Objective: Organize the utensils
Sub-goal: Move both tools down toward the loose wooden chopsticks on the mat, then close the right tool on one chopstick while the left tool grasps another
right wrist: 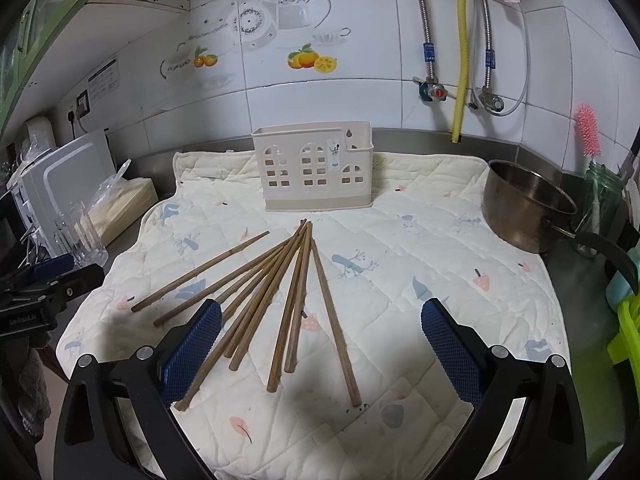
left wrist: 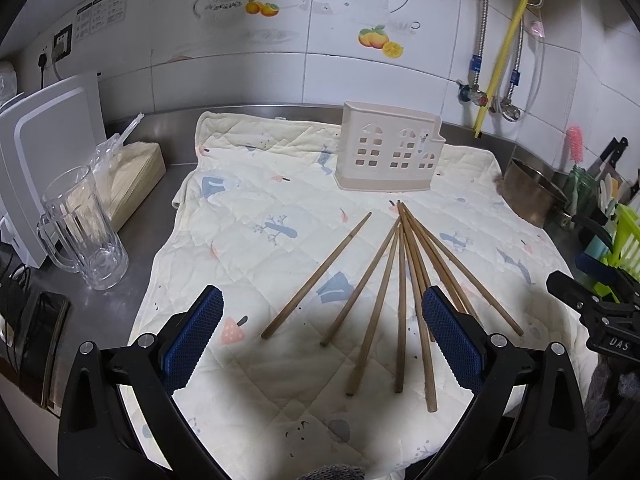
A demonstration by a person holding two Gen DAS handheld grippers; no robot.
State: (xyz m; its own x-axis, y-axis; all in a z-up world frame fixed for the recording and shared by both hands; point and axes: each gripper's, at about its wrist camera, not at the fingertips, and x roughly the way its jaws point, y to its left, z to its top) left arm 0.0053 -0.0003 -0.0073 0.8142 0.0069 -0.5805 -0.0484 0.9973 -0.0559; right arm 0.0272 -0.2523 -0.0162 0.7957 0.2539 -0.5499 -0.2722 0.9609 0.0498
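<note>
Starting at nine o'clock in the left wrist view: a white appliance (left wrist: 44,152) stands against the tiled wall (left wrist: 280,72), a clear glass mug (left wrist: 82,228) in front of it, a bagged stack of paper (left wrist: 132,176) just beside that. All of it sits on a steel surface (left wrist: 160,208) covered mid-frame by a quilted cream cloth (left wrist: 248,208).

Dead centre, the wooden chopsticks (left wrist: 400,280) lie fanned on the cloth, tips bunched toward twelve o'clock and butt ends spread toward six. Just beyond the tips stands the beige utensil holder (left wrist: 388,152), upright, window cut-outs facing the camera.

The left gripper (left wrist: 322,336) hangs above the chopsticks, jaws spread wide, nothing between them; its blue right pad overlaps a few sticks in view, and whether it touches them I cannot tell. At three o'clock, the right gripper (left wrist: 592,304) pokes in, partly cut off by the frame.

From the right wrist view, the right gripper (right wrist: 320,344) is also gaping wide and empty over the fan's butt ends. At two o'clock a steel saucepan (right wrist: 524,208) rests on the cloth's edge, a pink brush (right wrist: 588,128) behind it. Pipes and a yellow hose (right wrist: 462,40) climb the wall. The green item at four o'clock is too cropped to identify.
</note>
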